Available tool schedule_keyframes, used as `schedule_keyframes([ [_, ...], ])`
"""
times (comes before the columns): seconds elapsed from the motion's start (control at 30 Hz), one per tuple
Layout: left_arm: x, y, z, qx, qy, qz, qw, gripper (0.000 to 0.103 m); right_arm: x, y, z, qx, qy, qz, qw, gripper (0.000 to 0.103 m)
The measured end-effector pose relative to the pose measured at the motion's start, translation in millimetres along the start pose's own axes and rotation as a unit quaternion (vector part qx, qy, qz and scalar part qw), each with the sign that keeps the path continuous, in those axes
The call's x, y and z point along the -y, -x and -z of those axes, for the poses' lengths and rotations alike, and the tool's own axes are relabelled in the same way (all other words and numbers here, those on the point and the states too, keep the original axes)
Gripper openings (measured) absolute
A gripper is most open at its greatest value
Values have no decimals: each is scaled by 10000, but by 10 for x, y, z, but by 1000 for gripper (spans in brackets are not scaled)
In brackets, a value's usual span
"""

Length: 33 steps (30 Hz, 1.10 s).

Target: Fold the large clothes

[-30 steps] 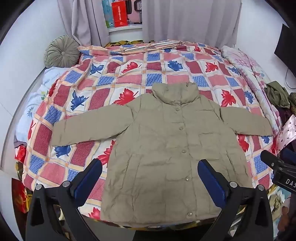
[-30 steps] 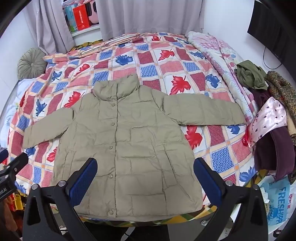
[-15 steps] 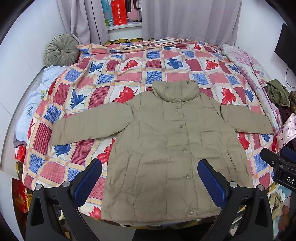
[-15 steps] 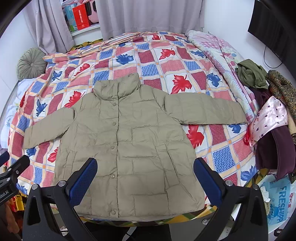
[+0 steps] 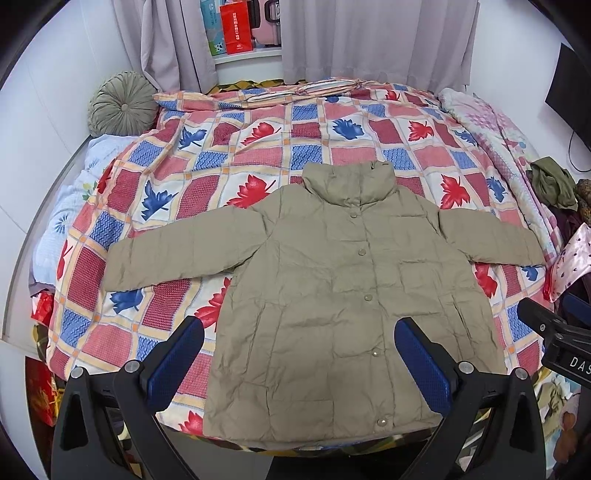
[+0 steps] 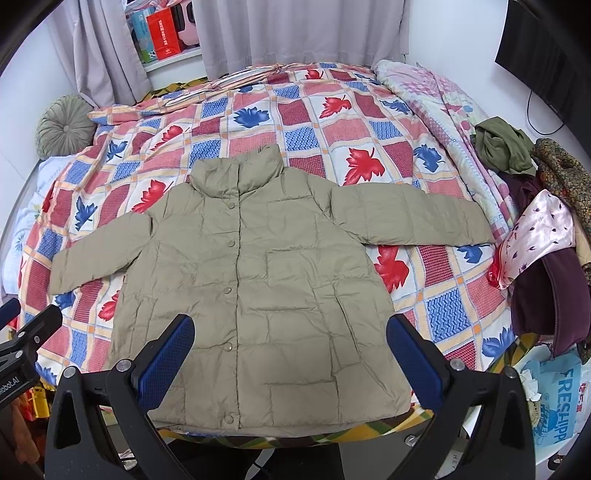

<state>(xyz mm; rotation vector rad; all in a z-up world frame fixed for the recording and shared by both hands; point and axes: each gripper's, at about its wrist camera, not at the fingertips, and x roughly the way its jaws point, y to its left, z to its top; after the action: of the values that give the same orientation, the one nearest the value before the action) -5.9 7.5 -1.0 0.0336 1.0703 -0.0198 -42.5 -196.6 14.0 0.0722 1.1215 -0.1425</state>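
Note:
A khaki puffer jacket (image 5: 332, 288) lies flat and buttoned on the bed, front up, collar away from me, both sleeves spread out sideways. It also shows in the right wrist view (image 6: 258, 280). My left gripper (image 5: 299, 343) is open and empty, held above the jacket's hem near the bed's front edge. My right gripper (image 6: 291, 339) is open and empty too, above the hem slightly further right. Each gripper's body shows at the edge of the other's view.
The bed has a red, blue and white leaf-patterned quilt (image 5: 229, 162). A round green cushion (image 5: 122, 105) sits at the back left. A heap of clothes (image 6: 535, 206) lies at the bed's right edge. Grey curtains (image 6: 295, 33) hang behind.
Both views have shifted slightly; the jacket appears a little lower and closer in the frames. The jacket itself has not moved, and both grippers stay open.

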Motion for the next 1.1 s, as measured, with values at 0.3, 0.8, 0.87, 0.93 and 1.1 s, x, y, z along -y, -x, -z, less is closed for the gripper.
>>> schedule_keyframes([
  [0.3, 10, 20, 5, 8, 29, -5, 10000, 103, 14, 14, 8, 7, -5, -7, 10000, 103],
  [0.8, -10, 55, 6, -2, 35, -6, 10000, 103, 20, 26, 20, 25, -10, -16, 10000, 103],
  [0.87, -14, 51, 2, -2, 32, -7, 10000, 103, 25, 27, 20, 28, -11, -17, 10000, 103],
  [0.93, -19, 44, -2, -10, 34, -7, 10000, 103, 16, 24, 21, 26, -9, -20, 10000, 103],
  [1.1, -37, 57, 8, -19, 36, 2, 10000, 103, 18, 26, 22, 22, -8, -22, 10000, 103],
])
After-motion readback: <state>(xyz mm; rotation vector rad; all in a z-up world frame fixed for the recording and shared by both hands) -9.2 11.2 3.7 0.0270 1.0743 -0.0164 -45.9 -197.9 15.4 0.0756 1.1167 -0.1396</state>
